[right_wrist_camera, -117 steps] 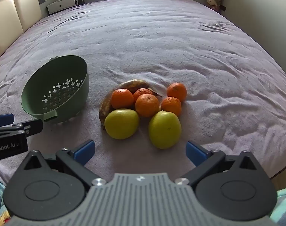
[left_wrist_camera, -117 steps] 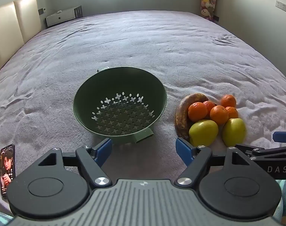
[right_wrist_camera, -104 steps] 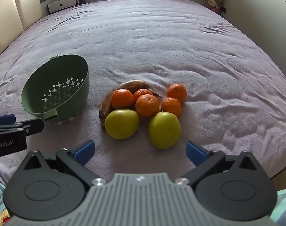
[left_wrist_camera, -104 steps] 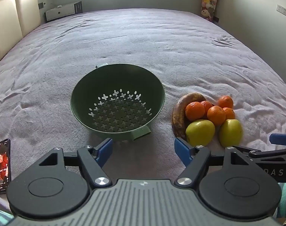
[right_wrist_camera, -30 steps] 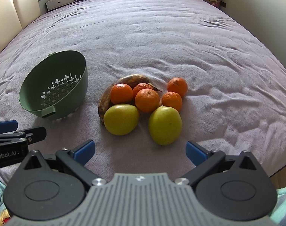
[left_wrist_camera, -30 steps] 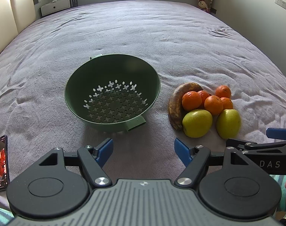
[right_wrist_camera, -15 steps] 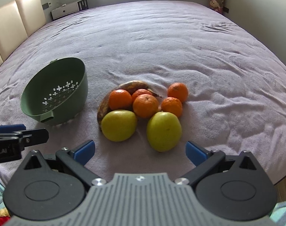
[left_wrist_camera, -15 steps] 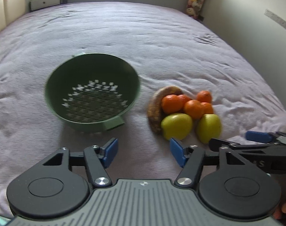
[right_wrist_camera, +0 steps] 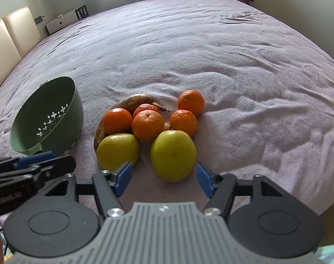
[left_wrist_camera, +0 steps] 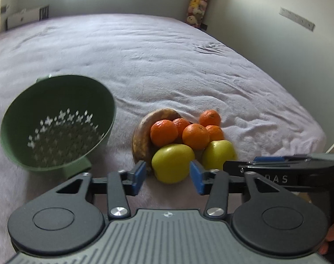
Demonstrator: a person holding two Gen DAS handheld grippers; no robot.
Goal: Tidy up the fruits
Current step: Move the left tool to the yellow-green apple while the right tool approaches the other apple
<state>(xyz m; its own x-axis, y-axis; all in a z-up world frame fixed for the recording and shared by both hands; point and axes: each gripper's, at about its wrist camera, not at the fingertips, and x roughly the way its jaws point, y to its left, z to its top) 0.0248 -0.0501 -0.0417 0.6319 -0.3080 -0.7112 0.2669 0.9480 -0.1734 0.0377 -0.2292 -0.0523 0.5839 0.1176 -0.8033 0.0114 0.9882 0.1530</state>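
A fruit pile lies on the purple bed: two green apples, several mandarins (right_wrist_camera: 148, 125) and a browned banana (right_wrist_camera: 134, 100). An empty green colander (left_wrist_camera: 57, 101) lies tilted to their left. My left gripper (left_wrist_camera: 168, 177) is closing, and the left apple (left_wrist_camera: 173, 162) sits between its blue fingertips (left_wrist_camera: 138, 176); I see no pad pressing on it. My right gripper (right_wrist_camera: 164, 179) is also closing, around the near side of the right apple (right_wrist_camera: 173, 155), with a gap still at its left pad. Each gripper shows in the other's view: the left gripper (right_wrist_camera: 35, 165) and the right gripper (left_wrist_camera: 276, 167).
The purple blanket (right_wrist_camera: 210, 44) stretches far behind the fruit, and its right edge (right_wrist_camera: 329, 198) drops off close to the right gripper. Cream headboard panels (right_wrist_camera: 13, 35) and a white box (right_wrist_camera: 63, 22) stand at the far left. Plush toys (left_wrist_camera: 196, 4) hang in the far corner.
Both grippers moved forward and down to the apples and their jaws narrowed. The left view swung right, so the colander now lies at its left.
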